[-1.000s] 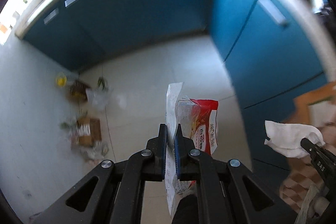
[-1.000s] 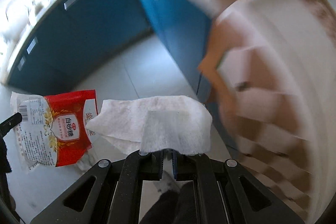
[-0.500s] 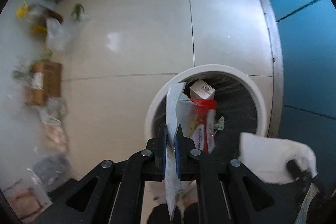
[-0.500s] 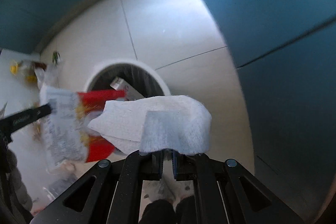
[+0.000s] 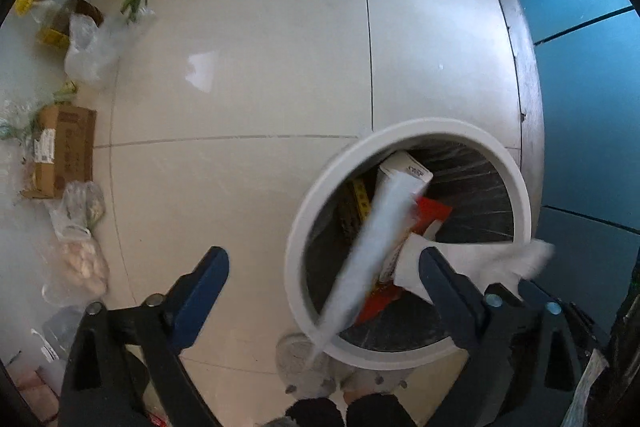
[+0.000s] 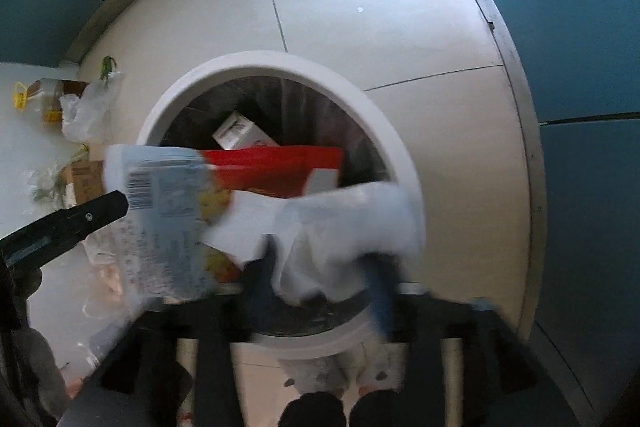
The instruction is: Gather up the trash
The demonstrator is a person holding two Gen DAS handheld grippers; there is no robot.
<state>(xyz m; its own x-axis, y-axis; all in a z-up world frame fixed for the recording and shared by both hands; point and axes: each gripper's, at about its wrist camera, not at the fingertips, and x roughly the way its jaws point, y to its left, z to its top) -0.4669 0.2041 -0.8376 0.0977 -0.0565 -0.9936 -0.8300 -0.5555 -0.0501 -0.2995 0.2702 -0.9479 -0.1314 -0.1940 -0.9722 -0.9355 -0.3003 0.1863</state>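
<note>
- Left gripper (image 5: 324, 267) has its fingers spread wide apart; red-and-clear wrapper (image 5: 372, 251) is loose, blurred, over the white bin (image 5: 400, 131)
- Right gripper (image 6: 324, 267) looks parted w/ the paper towel (image 6: 348, 235) slipping between its fingers, though blur hides detail
- Best to keep both centred over the bin mouth till stuff drops clear of the rim
- More litter by the cardboard box (image 5: 64, 151)

Bright daylight w/ glare patch glinting on floor tiles (image 5: 240, 39). Fisheye bending edges, corners going black. Sugar bag (image 5: 360, 259) & paper towel (image 6: 344, 227) smearing w/ motion blur; right gripper (image 6: 320, 291) blurring most. Bin (image 5: 312, 203) interior staying dim.
</note>
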